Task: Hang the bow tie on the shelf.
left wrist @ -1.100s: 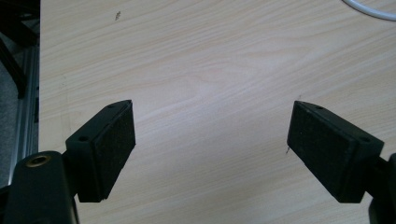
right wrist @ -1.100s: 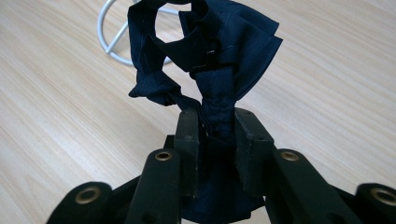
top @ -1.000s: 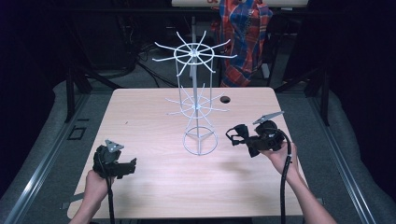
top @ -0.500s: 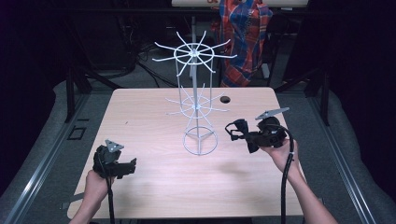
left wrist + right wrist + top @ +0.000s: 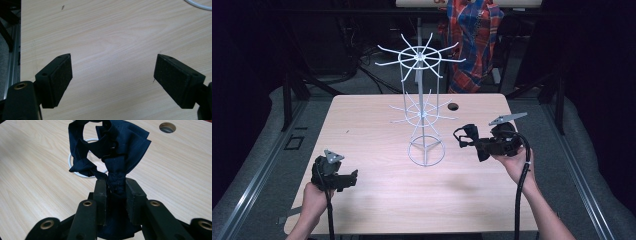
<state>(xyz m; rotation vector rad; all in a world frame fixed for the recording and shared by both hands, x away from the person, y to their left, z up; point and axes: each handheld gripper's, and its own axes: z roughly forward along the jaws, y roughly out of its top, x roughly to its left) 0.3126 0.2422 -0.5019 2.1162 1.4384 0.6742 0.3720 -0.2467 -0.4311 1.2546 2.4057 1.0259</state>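
Dark navy fabric, a bow tie point(image 5: 112, 150) with a strap loop and a small black clasp, is clamped between the jaws of the right gripper point(image 5: 116, 192). The jaws are closed tight on the tie's lower folds; the bow and the loop stand up beyond the jaw tips. In the high view the bow tie point(image 5: 468, 136) hangs in the air at the front end of the right gripper point(image 5: 484, 145), above the table and clear of its surface, just to the right of the wire rack's base ring.

White wire rack point(image 5: 422, 107): upright near the middle of the table, with a round base ring, a central post and two tiers of radiating hooks, the upper tier wider than the lower. Nothing hangs on any hook. Bow tie and rack are near each other but apart.

Left gripper point(image 5: 334, 175): held low over the near left part of the table, well apart from the rack and the tie. In the left gripper view its jaws stand wide apart with bare wood between them; it has hold of nothing.

Table point(image 5: 362, 125): light wood-grain top, with a round cable hole point(image 5: 453, 106) toward the far right side.
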